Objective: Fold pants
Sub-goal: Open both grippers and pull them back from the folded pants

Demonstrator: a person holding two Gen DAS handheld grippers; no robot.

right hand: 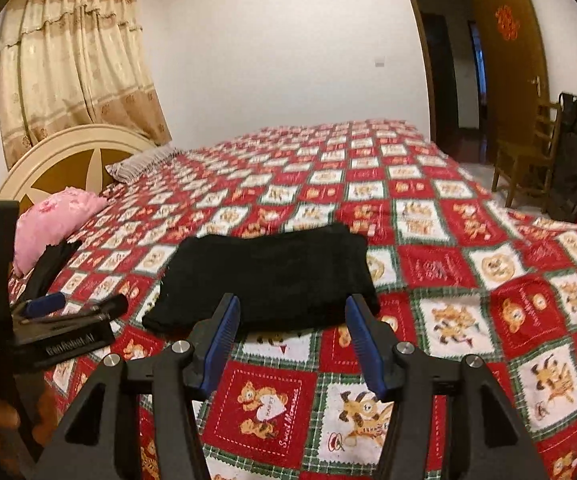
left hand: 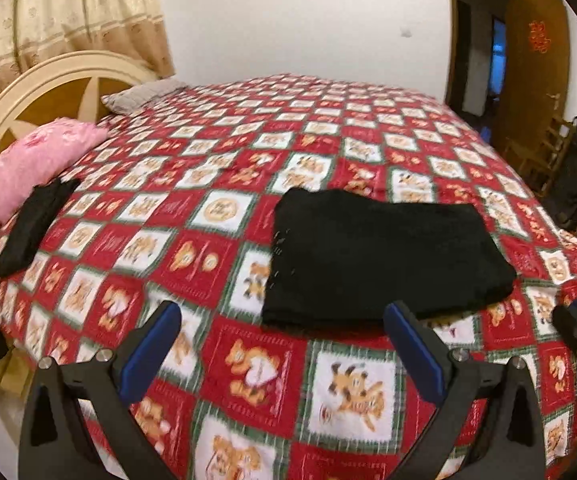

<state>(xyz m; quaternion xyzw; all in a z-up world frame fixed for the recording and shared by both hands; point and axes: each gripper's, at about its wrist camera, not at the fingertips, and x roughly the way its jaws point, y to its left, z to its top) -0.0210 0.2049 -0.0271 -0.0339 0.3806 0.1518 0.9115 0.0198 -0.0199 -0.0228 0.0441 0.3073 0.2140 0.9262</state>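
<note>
The black pants [left hand: 384, 256] lie folded in a compact rectangle near the bed's [left hand: 248, 400] front edge. Both the left gripper [left hand: 282, 344] and right gripper [right hand: 292, 336] hang spread wide, holding nothing. Folding looks finished; perhaps moving the pants aside comes next.

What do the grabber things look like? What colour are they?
Each one is a black frame of triangle-shaped arms with holes cut in them, joined by round silver bolts. The left gripper and right gripper both have two fingers with blue pads; the right gripper's pads look ridged. In the right view, the left gripper's black body shows white lettering on its side. No cables or sleeves show.
</note>
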